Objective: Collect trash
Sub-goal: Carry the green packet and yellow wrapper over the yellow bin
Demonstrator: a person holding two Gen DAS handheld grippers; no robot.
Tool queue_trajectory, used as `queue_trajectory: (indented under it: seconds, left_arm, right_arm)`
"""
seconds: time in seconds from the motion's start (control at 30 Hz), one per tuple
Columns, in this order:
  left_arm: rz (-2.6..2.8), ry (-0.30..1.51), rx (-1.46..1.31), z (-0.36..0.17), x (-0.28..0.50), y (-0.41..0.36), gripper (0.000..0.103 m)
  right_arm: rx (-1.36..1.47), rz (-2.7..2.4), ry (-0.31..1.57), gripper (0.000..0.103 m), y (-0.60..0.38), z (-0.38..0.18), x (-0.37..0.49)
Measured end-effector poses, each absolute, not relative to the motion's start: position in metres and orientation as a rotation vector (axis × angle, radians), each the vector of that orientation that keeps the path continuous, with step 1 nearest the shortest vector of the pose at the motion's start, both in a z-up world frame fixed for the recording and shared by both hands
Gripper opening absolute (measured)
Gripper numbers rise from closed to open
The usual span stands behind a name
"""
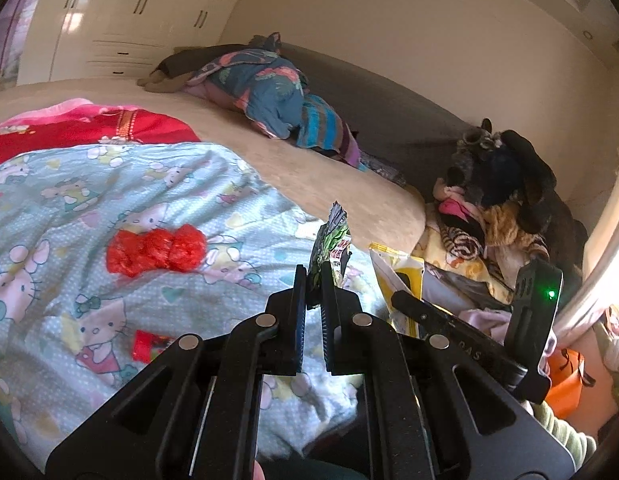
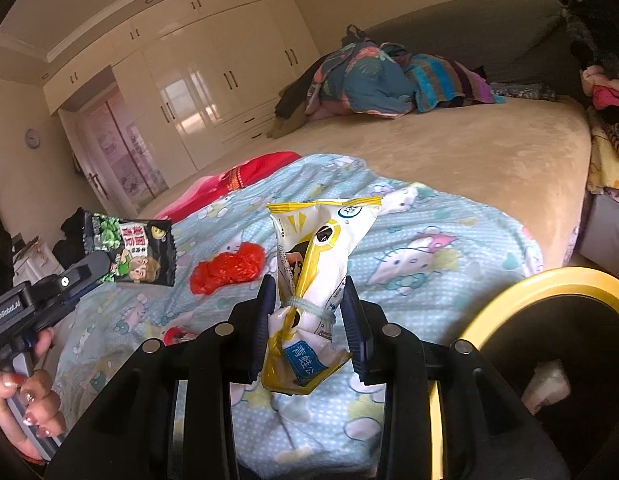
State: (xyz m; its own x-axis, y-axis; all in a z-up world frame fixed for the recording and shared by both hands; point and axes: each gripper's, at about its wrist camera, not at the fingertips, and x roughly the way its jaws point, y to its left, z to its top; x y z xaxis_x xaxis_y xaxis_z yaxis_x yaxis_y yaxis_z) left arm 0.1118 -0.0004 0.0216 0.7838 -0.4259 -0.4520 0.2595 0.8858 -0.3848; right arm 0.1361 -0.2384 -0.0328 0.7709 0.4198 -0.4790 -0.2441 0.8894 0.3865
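We've got the left gripper (image 1: 314, 280) clamped on a black-green snack wrapper (image 2: 131, 254), the right gripper (image 2: 309, 300) squeezing a yellow-white packet (image 2: 321, 248) (bin (image 2: 549, 280) just right); red bag (image 2: 229, 266) lies ahead.

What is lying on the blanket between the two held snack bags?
In the right wrist view, a crumpled red plastic bag lies between the dark snack bag and the yellow-white snack bag.
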Motion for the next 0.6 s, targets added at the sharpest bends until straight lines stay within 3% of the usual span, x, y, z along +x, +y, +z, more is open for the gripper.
queue_trajectory:
  seconds: [0.6]
  left_arm:
    - [-0.488,0.581,-0.229,0.020,0.097,-0.055,0.004]
  right_arm:
    - [0.393,0.220,0.578,0.032,-0.308,-0.040,0.120]
